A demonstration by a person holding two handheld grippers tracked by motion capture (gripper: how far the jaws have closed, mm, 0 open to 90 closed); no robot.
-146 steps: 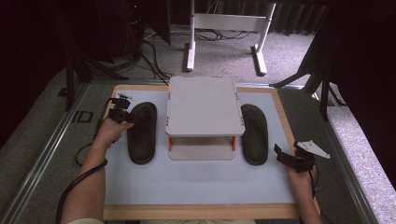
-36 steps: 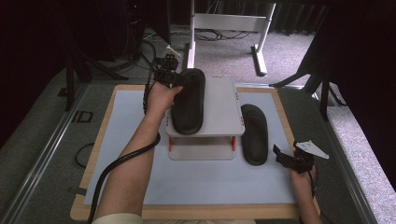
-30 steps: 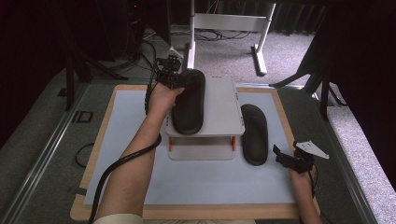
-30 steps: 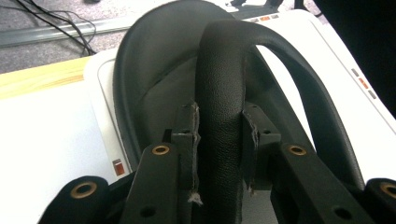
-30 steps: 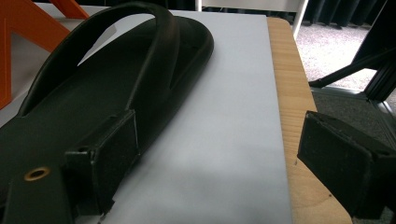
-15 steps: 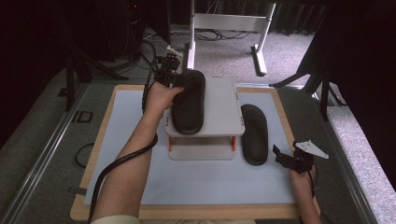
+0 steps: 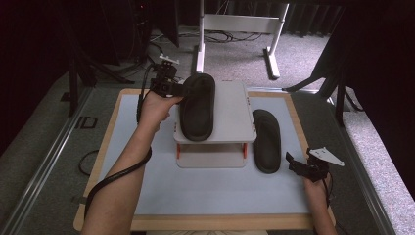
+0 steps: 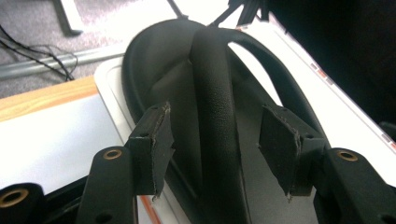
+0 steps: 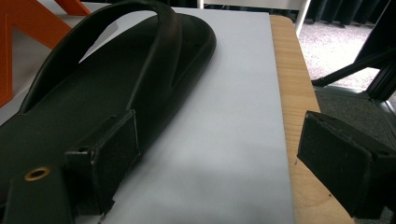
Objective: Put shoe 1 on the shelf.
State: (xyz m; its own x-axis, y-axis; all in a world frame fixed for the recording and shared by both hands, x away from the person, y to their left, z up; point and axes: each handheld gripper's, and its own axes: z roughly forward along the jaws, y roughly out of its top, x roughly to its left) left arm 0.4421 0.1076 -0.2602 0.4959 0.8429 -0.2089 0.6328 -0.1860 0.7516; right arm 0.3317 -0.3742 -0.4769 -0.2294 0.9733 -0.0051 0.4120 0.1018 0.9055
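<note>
The left claw [image 7: 172, 88], at upper centre of the high view, stood spread astride the strap of the black rubber flip-flop [image 7: 197, 106], apparently releasing it on the white raised stand [image 7: 234, 115]. Its long axis ran top-to-bottom. The right claw [image 7: 299, 165] waited spread beside the second black flip-flop [image 7: 266, 140] on the bench [image 7: 147, 176].

Below the left gripper [image 7: 177, 89] and the right gripper [image 7: 292, 165]: a pale blue surface [image 7: 215, 196] with a wooden border. Beyond the left gripper, on grey carpet [image 7: 303, 58]: a white frame [image 7: 235, 22] on two feet, black cables [image 7: 227, 34] just beside it. Off to that gripper's left and nearer the person: a metal rail [image 7: 44, 166] along the floor. Well beyond the right gripper: dark slanted stand legs [image 7: 313, 81].
</note>
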